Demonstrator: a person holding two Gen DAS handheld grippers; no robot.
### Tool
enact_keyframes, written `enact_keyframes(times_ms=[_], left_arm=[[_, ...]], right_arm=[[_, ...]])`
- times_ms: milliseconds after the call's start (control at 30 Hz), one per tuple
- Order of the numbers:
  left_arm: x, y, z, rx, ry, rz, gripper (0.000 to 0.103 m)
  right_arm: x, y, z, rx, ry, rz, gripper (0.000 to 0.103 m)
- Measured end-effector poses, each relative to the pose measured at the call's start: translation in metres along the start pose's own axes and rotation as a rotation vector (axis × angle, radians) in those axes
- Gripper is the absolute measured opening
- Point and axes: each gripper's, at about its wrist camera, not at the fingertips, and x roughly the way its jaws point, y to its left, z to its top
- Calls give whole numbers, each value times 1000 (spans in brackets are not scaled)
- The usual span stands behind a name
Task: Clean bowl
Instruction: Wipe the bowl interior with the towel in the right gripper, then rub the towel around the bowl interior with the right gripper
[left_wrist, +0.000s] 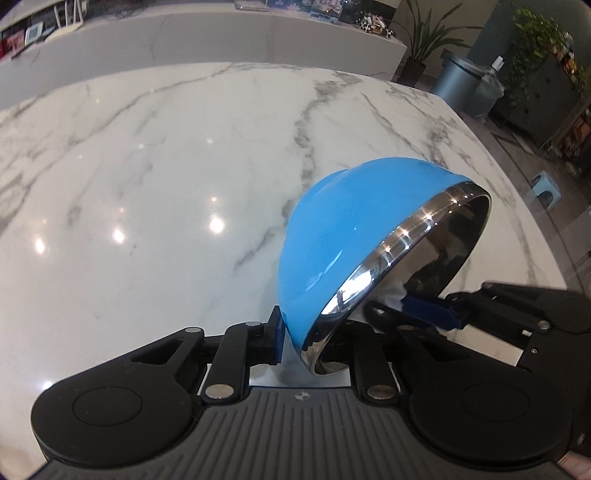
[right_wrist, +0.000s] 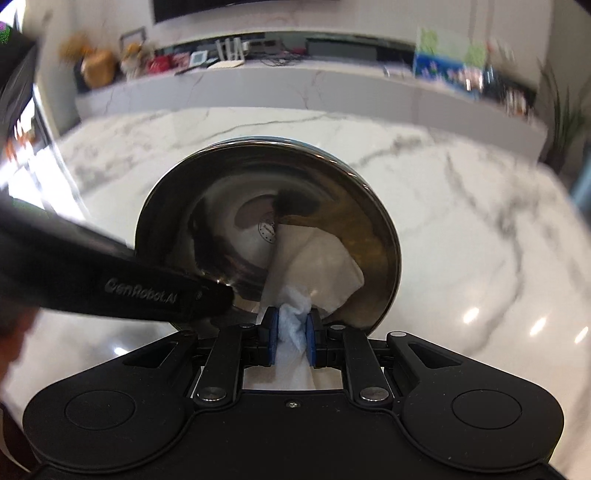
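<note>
Right gripper pinches crumpled white paper towel, pressed inside blue-shelled steel-lined round bowl. Left gripper clamps bowl rim; bowl tipped on edge above white marble table, opening facing right gripper.

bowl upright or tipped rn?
Tipped on its side: the bowl is clamped at the rim by the left gripper, its steel inside facing the right gripper's tissue.

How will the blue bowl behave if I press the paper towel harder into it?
The bowl is held only at its rim by the left gripper, so it may pivot. Its glossy steel looks slippery. The paper towel in the right gripper is floppy and will probably crumple.
</note>
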Motion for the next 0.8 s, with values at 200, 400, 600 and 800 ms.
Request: enact_keyframes(times_ms=[200,400,600,800], left_arm=[[-3,1,1,17,-7,26,14],[-1,8,1,-33,-10,-4,24],[5,12,0,-66,-16,-39,29],[8,10,0,-72,-32,-27,29]], right_arm=[[-6,16,-5,-146,-43,-111,12],[-7,4,-3,-42,-25,-57,13],[-3,-6,-1,68,0,-6,13],[1,-26,-2,245,27,132,13]])
